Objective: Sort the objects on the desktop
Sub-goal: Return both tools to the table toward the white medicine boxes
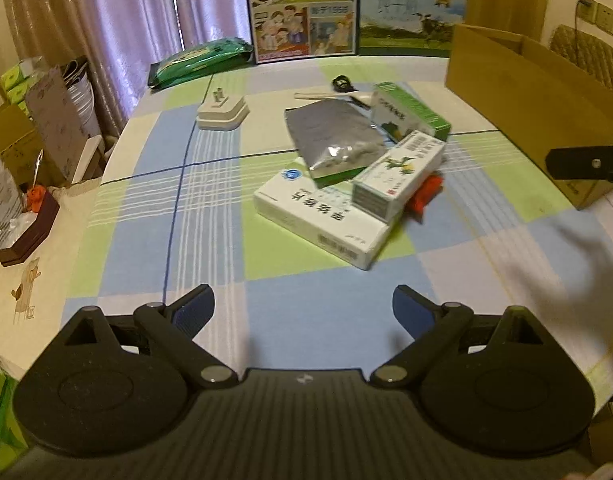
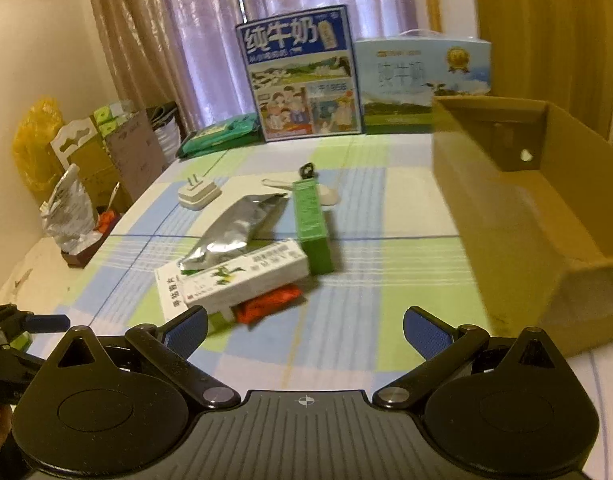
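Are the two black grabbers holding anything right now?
No. The left gripper and the right gripper are both open with nothing between their fingers; the small cardboard boxes lie untouched on the checked tablecloth.

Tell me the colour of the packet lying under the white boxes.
Red-orange packet, seen best in the right wrist view.

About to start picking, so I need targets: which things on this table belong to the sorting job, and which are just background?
Job:
silver foil pouch
large white medicine box
small white medicine box
green box
red packet
white plug adapter
white spoon
open cardboard box, the likely bin

Lying about:
milk cartons
green wipes pack

Both grippers' jaws stand open, empty.
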Demonstrator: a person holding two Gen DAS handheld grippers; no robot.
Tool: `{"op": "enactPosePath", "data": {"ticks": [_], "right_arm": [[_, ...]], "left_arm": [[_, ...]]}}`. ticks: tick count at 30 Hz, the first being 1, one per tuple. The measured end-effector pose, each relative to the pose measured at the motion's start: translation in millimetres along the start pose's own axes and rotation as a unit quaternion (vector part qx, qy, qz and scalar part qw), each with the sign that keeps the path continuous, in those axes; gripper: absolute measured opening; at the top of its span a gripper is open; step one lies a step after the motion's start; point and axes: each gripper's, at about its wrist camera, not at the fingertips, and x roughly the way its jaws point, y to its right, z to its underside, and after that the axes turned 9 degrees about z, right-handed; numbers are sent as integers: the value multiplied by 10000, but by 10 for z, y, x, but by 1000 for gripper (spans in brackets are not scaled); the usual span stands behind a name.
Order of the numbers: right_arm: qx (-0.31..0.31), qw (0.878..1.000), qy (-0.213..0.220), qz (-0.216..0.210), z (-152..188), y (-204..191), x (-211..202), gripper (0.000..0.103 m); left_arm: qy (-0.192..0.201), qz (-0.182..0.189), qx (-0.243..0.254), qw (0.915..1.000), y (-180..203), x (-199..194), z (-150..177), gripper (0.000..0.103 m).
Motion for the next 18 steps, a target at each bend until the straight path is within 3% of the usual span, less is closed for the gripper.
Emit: {"op": "enactPosePath", "data": {"ticks": [4,9,18], "right_arm": [[18,9996,-190,-185,-42,-242,218,100],[86,9983,-515,-265,-81,-522,549,89],[429,9965,-712,12,-202,-751,1014,83]], "left_arm": [[12,-12,-98,10000,-137,110,-39,94],[62,13,-229,9997,-333,237,-129,94],[163,131,-475,9987,-616,478,-318,94]]}}
